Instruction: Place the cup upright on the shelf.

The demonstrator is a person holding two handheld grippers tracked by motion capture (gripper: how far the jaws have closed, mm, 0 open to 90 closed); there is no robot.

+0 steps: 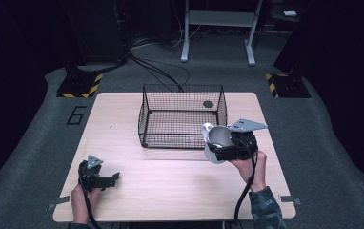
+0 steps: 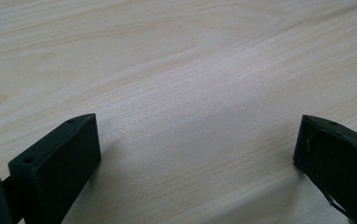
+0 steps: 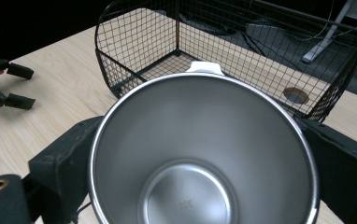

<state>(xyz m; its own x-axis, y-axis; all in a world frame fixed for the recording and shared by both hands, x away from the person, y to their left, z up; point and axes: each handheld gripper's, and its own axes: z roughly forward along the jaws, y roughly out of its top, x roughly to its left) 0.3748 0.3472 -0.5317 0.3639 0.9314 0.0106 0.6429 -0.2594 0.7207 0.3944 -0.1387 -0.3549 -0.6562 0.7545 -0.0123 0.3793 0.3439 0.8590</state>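
One steel cup (image 3: 204, 154), white outside with a shiny, empty inside and a white tab at its rim, is clamped in the right gripper (image 1: 232, 145) just beside one black wire basket (image 1: 182, 117). The left gripper (image 1: 99, 179) rests on the table (image 1: 170, 176), jaws wide apart and holding nothing.

We see grey carpet (image 1: 323, 143) around the wooden table (image 1: 170, 181); beyond the table a white frame stand (image 1: 218, 28), black cables (image 1: 161, 71), and striped black-yellow bases (image 1: 80, 86).

Both grippers are black with grey three-cornered top plates and trailing black cables; one sleeve (image 1: 267, 210) is camouflage-patterned.
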